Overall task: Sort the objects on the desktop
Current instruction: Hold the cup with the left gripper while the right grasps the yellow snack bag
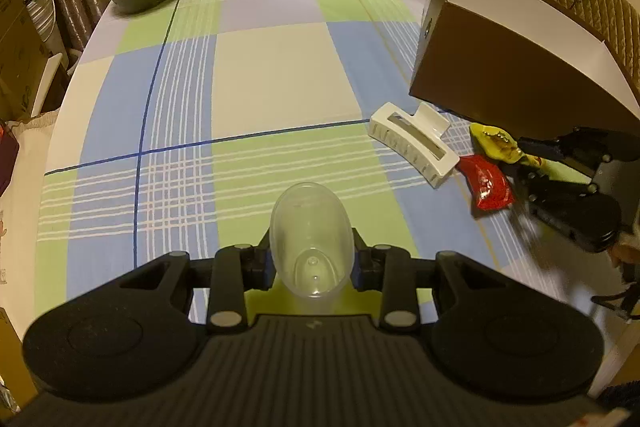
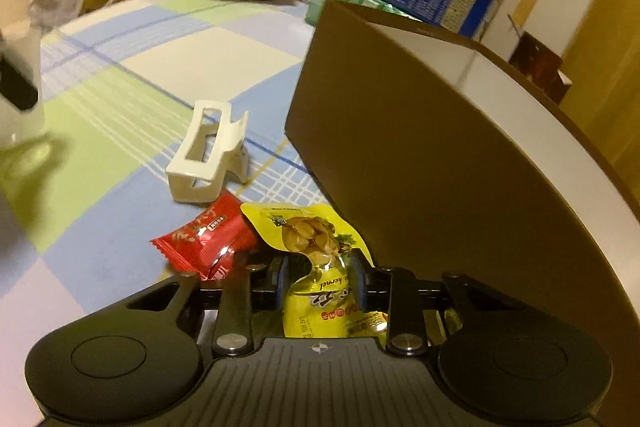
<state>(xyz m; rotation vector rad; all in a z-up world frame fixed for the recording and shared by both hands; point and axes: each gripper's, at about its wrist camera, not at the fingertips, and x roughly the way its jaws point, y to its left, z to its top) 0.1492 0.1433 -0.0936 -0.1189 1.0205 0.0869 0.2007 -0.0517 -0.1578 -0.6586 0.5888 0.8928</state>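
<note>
Sorting looks barely begun: the left tool (image 1: 312, 263) is clamped on a clear cup (image 1: 311, 243), the right tool (image 2: 320, 281) on the yellow packet (image 2: 316, 267) at bottom centre, while the red packet (image 2: 204, 239) and white clip (image 2: 208, 151) lie on the counter (image 2: 120, 75).

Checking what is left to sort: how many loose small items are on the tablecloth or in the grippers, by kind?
Snack packets: 2, yellow, red
White hair claw clip: 1
Clear plastic cup: 1
Total: 4
</note>
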